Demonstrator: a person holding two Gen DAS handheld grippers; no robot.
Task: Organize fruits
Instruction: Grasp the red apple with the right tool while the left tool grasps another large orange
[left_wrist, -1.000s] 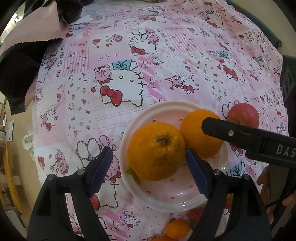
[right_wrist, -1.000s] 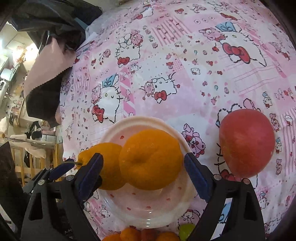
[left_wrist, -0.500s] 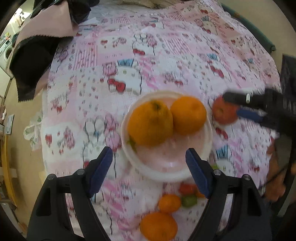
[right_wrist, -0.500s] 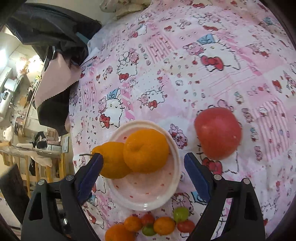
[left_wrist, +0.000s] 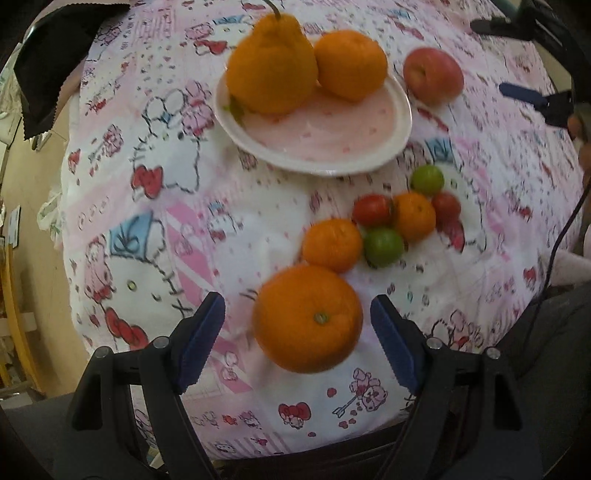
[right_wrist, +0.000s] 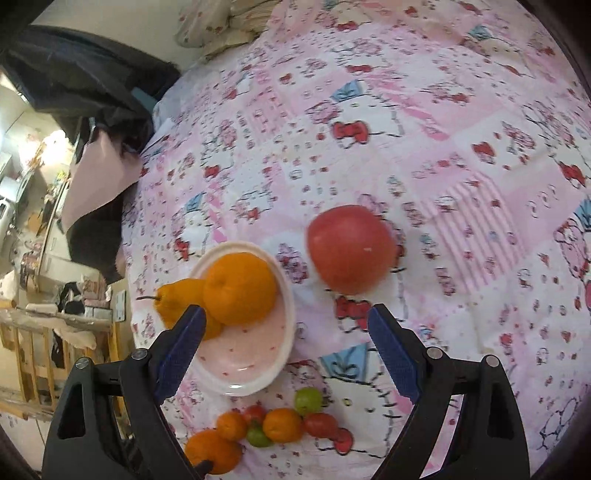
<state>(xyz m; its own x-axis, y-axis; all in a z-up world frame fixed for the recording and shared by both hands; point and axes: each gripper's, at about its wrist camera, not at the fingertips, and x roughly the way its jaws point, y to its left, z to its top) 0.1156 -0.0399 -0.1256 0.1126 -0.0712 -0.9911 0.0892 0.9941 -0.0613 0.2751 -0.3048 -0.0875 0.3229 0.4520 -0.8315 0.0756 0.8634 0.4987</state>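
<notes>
A white plate (left_wrist: 332, 147) holds a knobby stemmed orange (left_wrist: 271, 70) and a round orange (left_wrist: 351, 62). A red apple (left_wrist: 432, 75) lies on the cloth right of the plate. Nearer me lie a large orange (left_wrist: 308, 319), a smaller orange (left_wrist: 330, 245) and a cluster of small red, green and orange fruits (left_wrist: 406, 214). My left gripper (left_wrist: 297, 336) is open, its jaws either side of the large orange. My right gripper (right_wrist: 286, 347) is open and empty, above the plate (right_wrist: 258, 373) and the apple (right_wrist: 349, 249).
Everything rests on a pink Hello Kitty cloth (left_wrist: 147, 221) over a soft surface. Dark clothing (right_wrist: 92, 92) lies at the far left edge. My right gripper shows at the top right of the left wrist view (left_wrist: 532, 92). Room furniture stands beyond the left edge.
Both grippers have pulled back from the plate toward me. The left one now has the large orange between its open jaws. The small fruits have come into view.
</notes>
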